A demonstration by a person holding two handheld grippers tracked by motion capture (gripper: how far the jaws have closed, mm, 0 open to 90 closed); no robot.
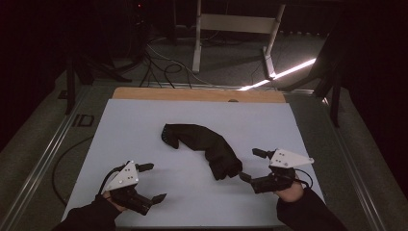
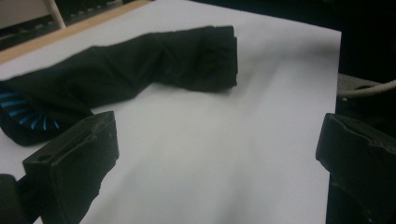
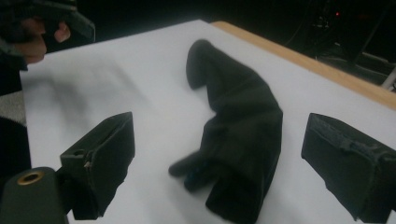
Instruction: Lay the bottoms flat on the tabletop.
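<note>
Here, both tongs are wide open and hold nothing. The left gripper [image 1: 153, 182] sits low near the table's [image 1: 144, 125] front edge. The right gripper [image 1: 251, 165] points at the black glove [image 1: 204, 144], which lies mid-table, slanting from back-left to front-right.

A black glove [image 1: 204, 144] lies crumpled on the white-topped table [image 1: 134, 139]

Past the far wooden edge [image 1: 199, 95] of your white tabletop [image 1: 144, 139], you see a white metal frame [image 1: 235, 29], tangled black cables [image 1: 161, 67] left of it, and a bright light strip [image 1: 281, 73] to its right.
</note>
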